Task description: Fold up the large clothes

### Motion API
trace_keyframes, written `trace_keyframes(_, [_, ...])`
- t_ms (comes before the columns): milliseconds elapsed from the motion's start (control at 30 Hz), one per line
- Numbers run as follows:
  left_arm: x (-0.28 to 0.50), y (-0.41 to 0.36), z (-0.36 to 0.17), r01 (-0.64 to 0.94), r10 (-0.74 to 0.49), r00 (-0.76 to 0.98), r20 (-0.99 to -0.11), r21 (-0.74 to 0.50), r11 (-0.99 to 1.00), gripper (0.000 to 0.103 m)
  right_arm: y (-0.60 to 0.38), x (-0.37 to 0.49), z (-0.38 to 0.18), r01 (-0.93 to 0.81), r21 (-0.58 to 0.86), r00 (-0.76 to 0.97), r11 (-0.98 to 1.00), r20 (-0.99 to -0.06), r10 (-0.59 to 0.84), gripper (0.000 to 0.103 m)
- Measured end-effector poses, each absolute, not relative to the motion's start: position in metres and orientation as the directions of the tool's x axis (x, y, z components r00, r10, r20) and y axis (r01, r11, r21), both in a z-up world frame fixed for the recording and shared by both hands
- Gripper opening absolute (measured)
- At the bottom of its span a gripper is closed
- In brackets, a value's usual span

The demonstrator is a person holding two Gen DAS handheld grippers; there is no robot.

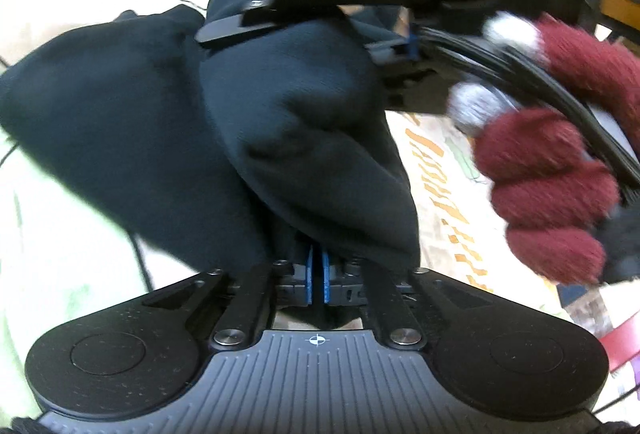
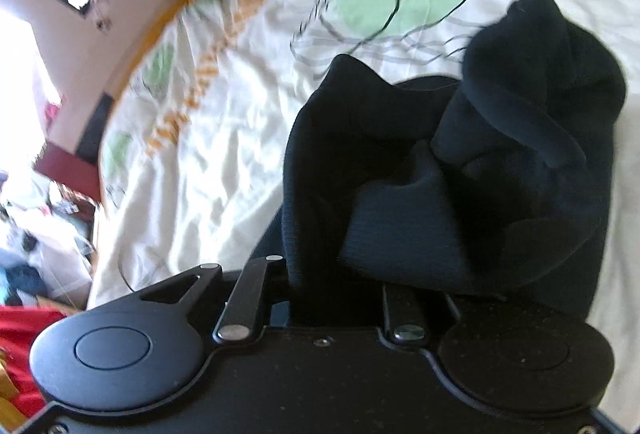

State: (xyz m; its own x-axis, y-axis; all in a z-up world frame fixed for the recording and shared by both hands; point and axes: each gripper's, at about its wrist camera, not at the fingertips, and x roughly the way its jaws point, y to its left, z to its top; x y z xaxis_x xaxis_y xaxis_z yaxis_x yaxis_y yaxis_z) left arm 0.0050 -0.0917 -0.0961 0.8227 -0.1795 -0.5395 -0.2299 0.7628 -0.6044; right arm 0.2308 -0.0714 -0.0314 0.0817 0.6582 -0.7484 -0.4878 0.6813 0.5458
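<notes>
in the left wrist view our left gripper (image 1: 318, 276) has its two blue pads (image 1: 309, 276) almost together, with a fold of the dark garment (image 1: 224, 138) pinched in the thin slit between them. the cloth is a soft, matte, navy-black knit that bunches up from the jaws in thick rounded folds and hides the fingertips. beyond it our right gripper (image 1: 384, 50) reaches in from the upper right, a black hard-plastic frame with a blue edge, pressed against the top of the same bundle. our right hand (image 1: 552, 170) wraps its handle in a fuzzy maroon glove with grey fingertips.

in the right wrist view the garment (image 2: 460, 174) spills over the front of the right gripper and covers its jaws, so we cannot tell how far they stand apart. a ribbed panel sits in front, and a rolled, tube-like band crosses the heap higher up. the garment rests on the bed, on a white, lightly creased sheet (image 2: 224, 154) printed with pale green leaf shapes, thin dark outlines and orange dashes. a red cloth (image 2: 20, 350) lies at the lower left edge.
</notes>
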Motion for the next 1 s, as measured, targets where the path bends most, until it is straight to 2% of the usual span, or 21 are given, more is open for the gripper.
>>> trace_keyframes(133, [-0.001,-0.095,-0.090,-0.229,-0.158,0.815,-0.558,-0.561,0.796,0.002,-0.039,0.226,-0.030,-0.567,0.479,0.050,0.669,-0.792,0.609,0.037])
trace_keyframes(233, [-0.005,-0.099,-0.081,-0.225,-0.138,0.805,-0.577,-0.511,0.829,0.001,-0.024,0.221,-0.029,-0.606,0.461,0.037,0.648,-0.797,0.603,0.051])
trace_keyframes(300, [-0.010,-0.102,-0.074,-0.216,-0.134,0.799,-0.585,-0.490,0.845,0.003,-0.026,0.220,-0.024,-0.614,0.500,0.024,0.611,-0.762,0.647,0.059])
trace_keyframes(400, [-0.017,-0.108,-0.068,-0.205,-0.138,0.785,-0.604,-0.462,0.863,0.007,-0.036,0.218,-0.014,-0.597,0.605,-0.012,0.528,-0.664,0.748,0.063])
trace_keyframes(533, [-0.033,-0.119,-0.062,-0.158,-0.156,0.759,-0.632,-0.412,0.897,0.008,-0.051,0.208,0.012,-0.636,0.617,0.016,0.463,-0.589,0.808,0.066])
trace_keyframes(667, [-0.042,-0.125,-0.051,-0.105,-0.158,0.756,-0.635,-0.356,0.929,0.009,-0.087,0.204,0.034,-0.608,0.696,0.032,0.381,-0.458,0.888,0.066])
trace_keyframes(800, [-0.038,-0.127,-0.038,-0.056,-0.161,0.769,-0.619,-0.317,0.947,0.009,-0.125,0.202,0.049,-0.610,0.689,0.116,0.390,-0.410,0.905,0.073])
trace_keyframes(1000, [-0.040,-0.134,-0.009,0.037,-0.170,0.816,-0.553,-0.245,0.969,0.012,-0.182,0.200,0.040,-0.534,0.681,0.302,0.501,-0.400,0.865,0.073])
